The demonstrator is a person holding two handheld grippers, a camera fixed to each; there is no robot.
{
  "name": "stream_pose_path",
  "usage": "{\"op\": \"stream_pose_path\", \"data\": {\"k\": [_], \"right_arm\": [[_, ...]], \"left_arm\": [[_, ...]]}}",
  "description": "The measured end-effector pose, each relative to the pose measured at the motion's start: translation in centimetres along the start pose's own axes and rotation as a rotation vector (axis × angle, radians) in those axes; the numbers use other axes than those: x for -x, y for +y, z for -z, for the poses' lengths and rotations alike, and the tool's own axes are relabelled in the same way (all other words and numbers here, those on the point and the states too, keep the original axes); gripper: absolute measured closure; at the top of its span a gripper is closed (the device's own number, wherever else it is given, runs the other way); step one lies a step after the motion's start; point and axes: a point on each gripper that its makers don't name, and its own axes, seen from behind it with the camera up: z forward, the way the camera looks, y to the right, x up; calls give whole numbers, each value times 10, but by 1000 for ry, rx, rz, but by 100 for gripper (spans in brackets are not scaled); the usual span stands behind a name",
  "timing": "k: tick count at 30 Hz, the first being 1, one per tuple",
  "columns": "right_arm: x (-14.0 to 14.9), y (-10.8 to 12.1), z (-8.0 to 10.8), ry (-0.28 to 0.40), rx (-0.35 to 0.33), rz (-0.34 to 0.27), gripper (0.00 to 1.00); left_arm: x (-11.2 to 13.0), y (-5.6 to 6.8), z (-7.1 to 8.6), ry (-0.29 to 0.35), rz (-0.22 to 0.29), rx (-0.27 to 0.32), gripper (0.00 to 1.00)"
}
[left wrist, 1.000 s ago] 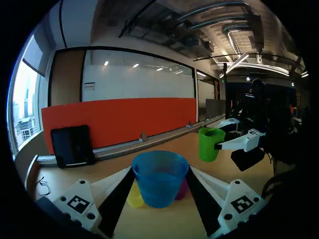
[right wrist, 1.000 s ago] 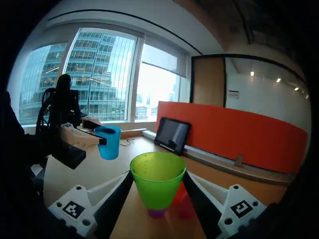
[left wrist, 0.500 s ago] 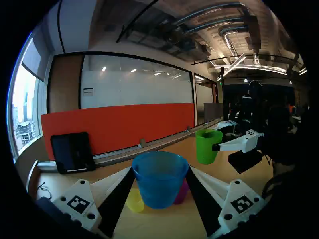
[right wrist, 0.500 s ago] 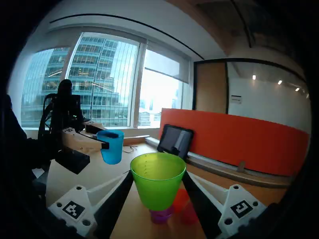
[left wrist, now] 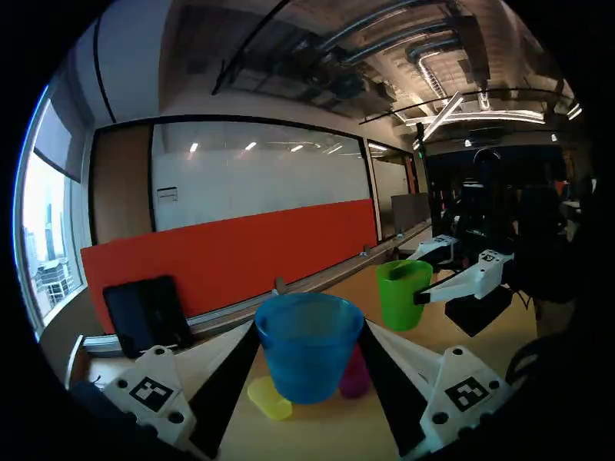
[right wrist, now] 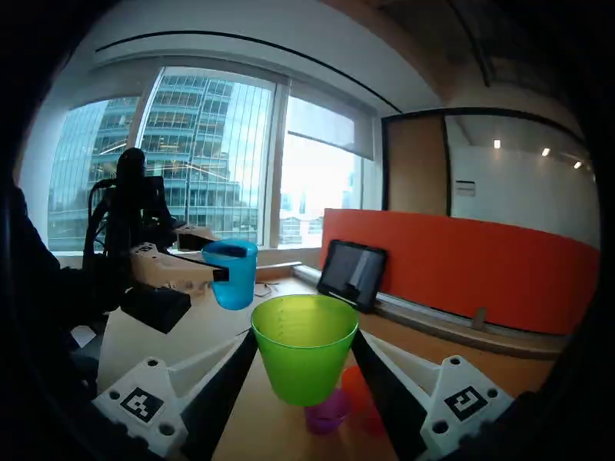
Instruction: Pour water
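At lower centre of the left gripper view, the left tool (left wrist: 307, 338) pinches the blue cup (left wrist: 309, 369) upright above the worktop (left wrist: 330, 432). In the right gripper view, the right tool (right wrist: 304, 346) likewise pinches the green cup (right wrist: 304, 373). Farther back, a tablet (left wrist: 150, 313) leans against the orange panel (left wrist: 231, 250).

Little cups (left wrist: 270, 398), a tablet (left wrist: 147, 313) and an orange wall (left wrist: 246, 246)
A small yellow cup and a pink-purple cup (left wrist: 355, 376) sit on the wooden tabletop (left wrist: 323, 430). The dark tablet leans up at the back, against the long orange wall. Big windows (right wrist: 207, 161) show tall buildings outside. Pipes (left wrist: 369, 42) run along the ceiling.
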Motion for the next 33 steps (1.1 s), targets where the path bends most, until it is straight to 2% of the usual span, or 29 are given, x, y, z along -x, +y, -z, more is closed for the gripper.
{"op": "stream_pose_path", "data": {"k": [15, 33], "right_arm": [[8, -20, -11, -12, -58, 9, 9], [11, -40, -22, -6, -111, 9, 9]], "left_arm": [[-31, -5, -12, 33, -169, -19, 13], [-62, 8, -29, 63, -383, -19, 13]]}}
